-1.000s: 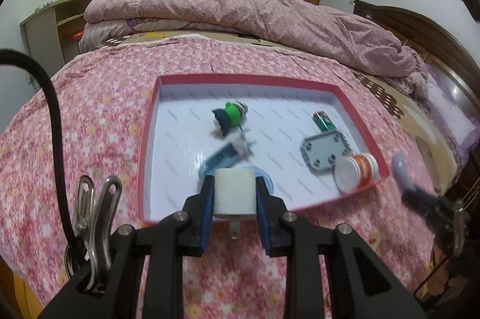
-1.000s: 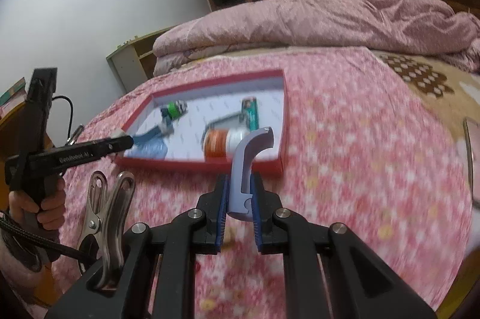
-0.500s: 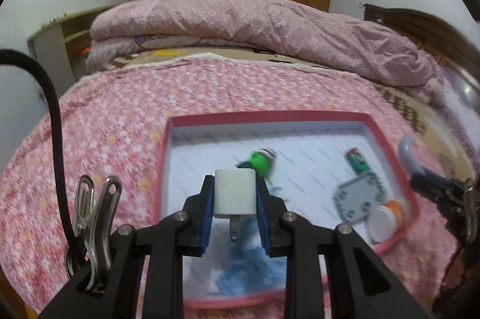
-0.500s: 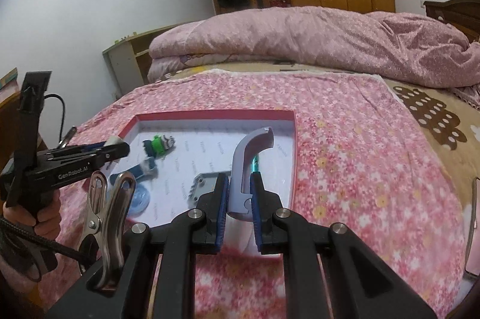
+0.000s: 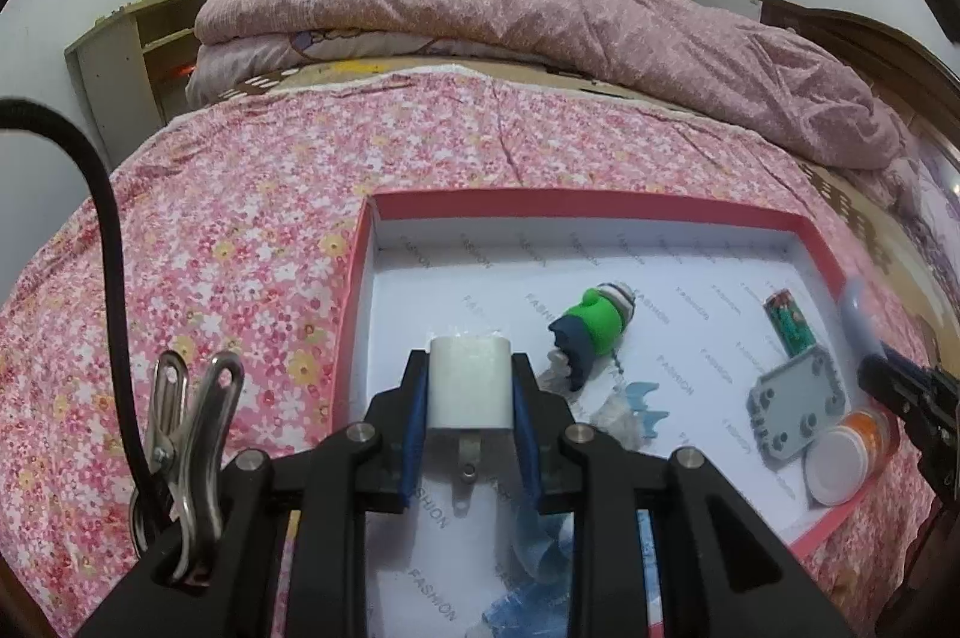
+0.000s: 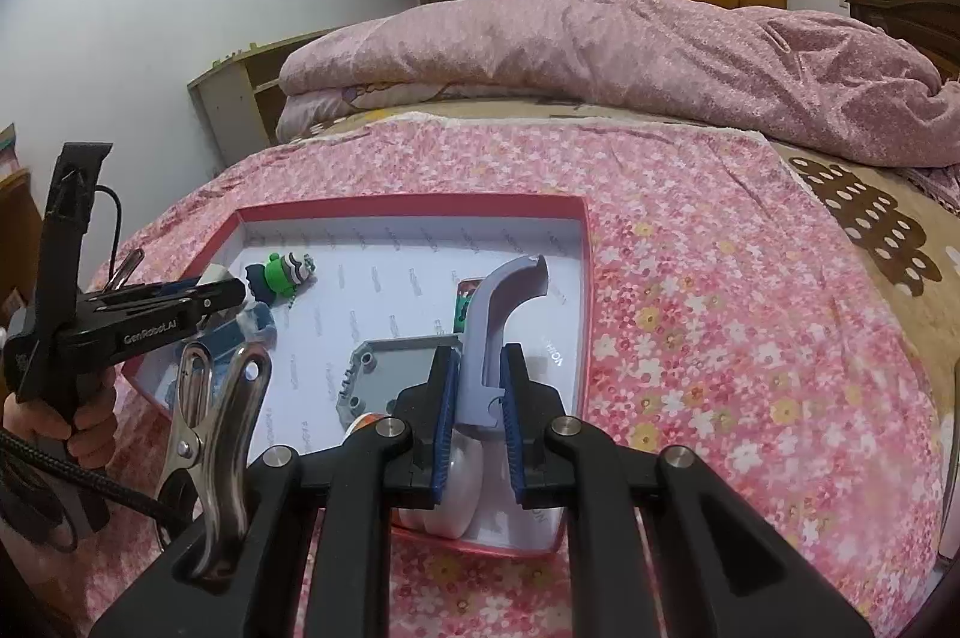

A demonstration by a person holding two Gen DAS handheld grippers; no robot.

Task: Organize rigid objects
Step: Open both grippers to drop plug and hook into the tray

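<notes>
Red cardboard makes the rim of the shallow box (image 5: 576,199) that sits on the bed's pink flowery cover (image 5: 240,230), and every other thing here is told from that box. The left hand-held gripper (image 5: 469,398) is closed tight on a white plug block (image 5: 469,379); it hangs over the near left part of the box, with its metal prong (image 5: 468,458) pointing back toward the camera and its long side running up and away. The right hand-held gripper (image 6: 479,416) is closed tight on a grey-purple curved hook piece (image 6: 501,314) over the near right part of the box; the piece stands long-ways away from the camera, and its bent tip curls toward the box's right wall. Inside the box, near the middle, a little green toy figure (image 5: 591,326) lies on its side, slanting from near left to far right. Toward the right wall lies a green battery (image 5: 789,323), its long side pointing to the far wall. Just in front of the battery lies a flat grey plate (image 5: 795,413), and by the near right corner an orange bottle with a white cap (image 5: 840,464) lies on its side. A blue and white thing (image 5: 630,407) lies near the middle, too blurry to name.
</notes>
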